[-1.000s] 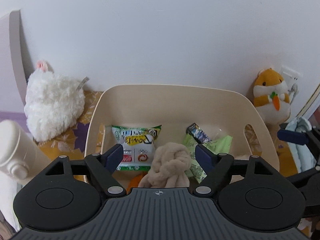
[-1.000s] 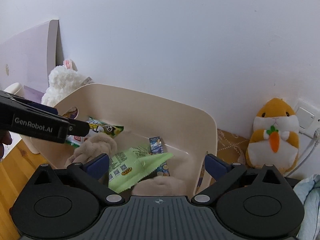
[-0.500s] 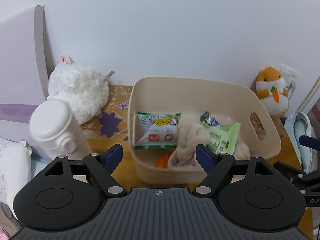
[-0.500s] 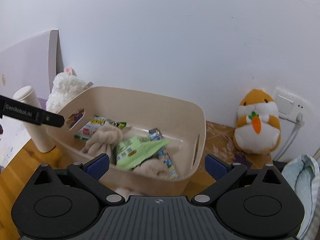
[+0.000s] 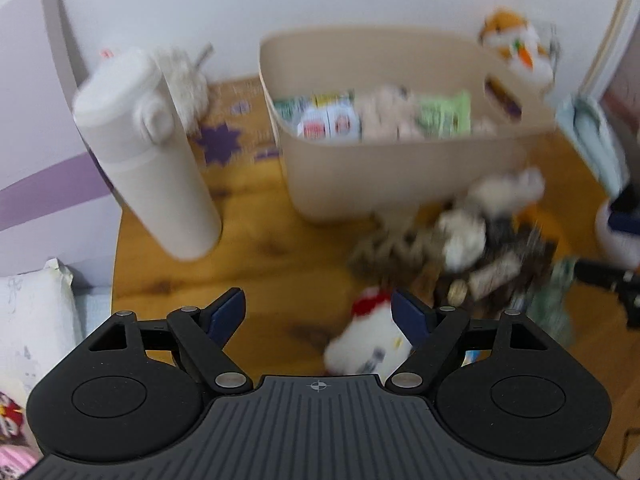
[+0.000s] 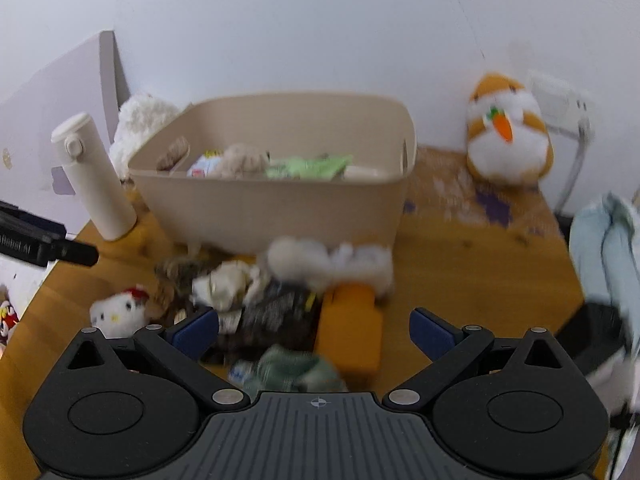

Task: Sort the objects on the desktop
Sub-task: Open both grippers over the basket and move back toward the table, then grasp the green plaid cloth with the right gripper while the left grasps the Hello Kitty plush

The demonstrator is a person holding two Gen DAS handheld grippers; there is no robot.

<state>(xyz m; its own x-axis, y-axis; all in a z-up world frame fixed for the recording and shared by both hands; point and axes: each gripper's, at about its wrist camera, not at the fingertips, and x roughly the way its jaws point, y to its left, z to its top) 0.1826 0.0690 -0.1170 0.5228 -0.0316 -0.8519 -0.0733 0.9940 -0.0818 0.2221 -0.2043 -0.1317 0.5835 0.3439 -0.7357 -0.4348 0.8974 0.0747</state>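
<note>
Part of a white word, "Robot", is showing on the side of the left gripper (image 6: pixel 48 246). Both the left gripper and the right gripper (image 6: pixel 314 330) are hanging wide open and holding nothing. One beige bin (image 6: pixel 280 200) is sitting near the table's (image 6: pixel 460 280) back edge, with snack packs inside. One blurry pile of toys and packets (image 6: pixel 280 300) is lying just in front of it. One white bottle (image 5: pixel 148 148) is standing near the left edge. Both grippers have pulled back from the bin since a second ago.

One bin (image 6: pixel 272 204), one bottle (image 6: pixel 94 176), perhaps three plush toys (image 6: pixel 508 140).
</note>
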